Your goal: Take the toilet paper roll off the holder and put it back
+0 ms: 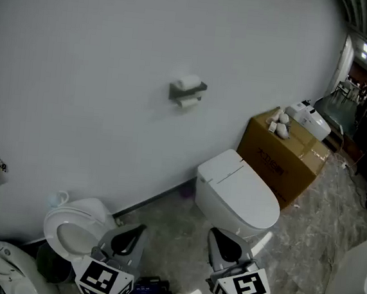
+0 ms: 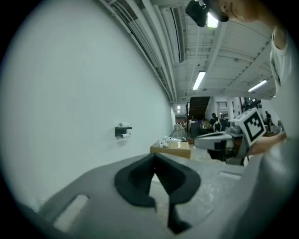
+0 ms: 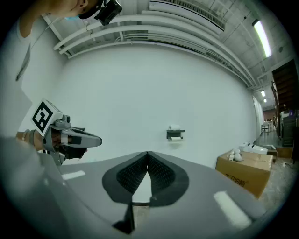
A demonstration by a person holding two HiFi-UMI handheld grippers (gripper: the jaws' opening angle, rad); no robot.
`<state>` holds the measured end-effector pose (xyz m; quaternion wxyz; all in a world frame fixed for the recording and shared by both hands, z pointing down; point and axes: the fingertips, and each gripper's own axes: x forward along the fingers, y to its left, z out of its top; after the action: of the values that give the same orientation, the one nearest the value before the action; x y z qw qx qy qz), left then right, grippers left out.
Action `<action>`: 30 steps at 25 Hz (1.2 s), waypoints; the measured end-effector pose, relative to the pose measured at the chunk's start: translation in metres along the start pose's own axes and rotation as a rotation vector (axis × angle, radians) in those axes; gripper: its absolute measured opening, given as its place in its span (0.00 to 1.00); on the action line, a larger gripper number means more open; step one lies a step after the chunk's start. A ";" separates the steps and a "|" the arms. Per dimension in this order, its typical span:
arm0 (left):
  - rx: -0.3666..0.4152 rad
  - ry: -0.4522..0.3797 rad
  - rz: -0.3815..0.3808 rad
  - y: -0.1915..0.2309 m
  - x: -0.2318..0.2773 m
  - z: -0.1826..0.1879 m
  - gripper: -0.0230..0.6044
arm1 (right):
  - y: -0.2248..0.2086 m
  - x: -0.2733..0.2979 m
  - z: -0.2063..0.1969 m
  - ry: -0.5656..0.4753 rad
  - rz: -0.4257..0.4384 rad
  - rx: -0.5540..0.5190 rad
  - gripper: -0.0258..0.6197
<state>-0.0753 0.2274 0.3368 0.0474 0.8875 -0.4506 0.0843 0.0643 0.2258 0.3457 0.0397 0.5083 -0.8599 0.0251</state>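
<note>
1. White wall (image 1: 115, 52): carries the holder, high above the floor.
2. Closed toilet (image 1: 237, 193): stands below and to the right of the holder, with a cardboard box (image 1: 282, 160) beyond it.
3. Left hand-held gripper (image 2: 154, 158) and right hand-held gripper (image 3: 147, 155): both sit low in the head view. Each has its jaws pressed together on nothing, and both are well apart from the wall.
4. Holder (image 1: 188, 90): a grey bracket with a shelf. A white item, seemingly a spare roll, rests on top.
5. Toilet paper roll (image 1: 188, 102): hangs under the shelf, still mounted and untouched.

Step in hand, as judged: the approach, before any removal. The next move calls for closing the distance to the wall and opening one pair of jaws wide enough for the roll. The roll is then gripped lightly, since soft paper crushes.
</note>
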 end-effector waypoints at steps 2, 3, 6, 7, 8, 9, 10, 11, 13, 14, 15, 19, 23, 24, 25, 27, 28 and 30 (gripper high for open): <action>-0.001 -0.001 -0.002 0.001 -0.001 0.000 0.02 | 0.001 0.000 0.000 0.002 0.000 0.002 0.05; -0.002 -0.001 -0.002 0.001 -0.001 0.000 0.02 | 0.002 0.001 0.000 0.003 0.000 0.002 0.05; -0.005 0.000 0.001 0.002 -0.001 -0.001 0.02 | 0.002 0.002 -0.001 0.004 0.003 0.001 0.05; -0.006 0.001 0.002 0.002 -0.002 -0.001 0.02 | 0.003 0.002 -0.002 0.006 0.004 0.001 0.05; -0.006 0.002 0.003 0.002 -0.002 -0.002 0.02 | 0.003 0.001 -0.003 0.008 0.005 0.001 0.05; -0.006 0.003 0.005 0.002 -0.003 -0.002 0.02 | 0.004 0.001 -0.003 0.008 0.006 0.002 0.05; -0.005 0.004 0.006 0.002 -0.004 -0.003 0.02 | 0.005 0.002 -0.003 0.009 0.007 0.006 0.05; -0.005 0.005 0.007 0.003 -0.004 -0.003 0.02 | 0.005 0.002 -0.004 0.008 0.010 0.014 0.05; -0.005 0.006 0.009 0.003 -0.005 -0.004 0.02 | 0.006 0.002 -0.003 0.003 0.019 0.038 0.05; -0.007 0.006 0.012 0.004 -0.005 -0.003 0.02 | 0.006 0.003 -0.002 0.000 0.022 0.047 0.05; -0.012 0.006 0.016 0.005 -0.005 -0.003 0.02 | 0.006 0.004 -0.001 -0.003 0.023 0.052 0.05; -0.039 0.000 0.042 0.009 -0.006 -0.004 0.03 | 0.007 0.005 -0.002 -0.004 0.019 0.061 0.05; -0.027 -0.024 0.044 0.013 -0.005 -0.004 0.12 | 0.005 0.005 -0.003 0.000 0.020 0.079 0.09; -0.022 -0.026 0.043 0.014 -0.005 -0.005 0.17 | 0.006 0.005 -0.003 0.001 0.025 0.082 0.13; -0.020 -0.026 0.043 0.013 -0.004 -0.005 0.17 | 0.006 0.005 -0.003 0.001 0.032 0.084 0.16; -0.022 -0.024 0.046 0.011 -0.003 -0.005 0.17 | 0.006 0.004 -0.003 -0.001 0.041 0.085 0.19; -0.024 -0.024 0.047 0.010 -0.003 -0.005 0.17 | 0.005 0.003 -0.003 -0.002 0.043 0.085 0.20; -0.025 -0.022 0.049 0.005 -0.001 -0.004 0.17 | 0.001 0.002 -0.004 -0.001 0.049 0.085 0.20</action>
<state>-0.0803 0.2257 0.3410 0.0517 0.8764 -0.4736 0.0701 0.0625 0.2253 0.3502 0.0171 0.4882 -0.8703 0.0625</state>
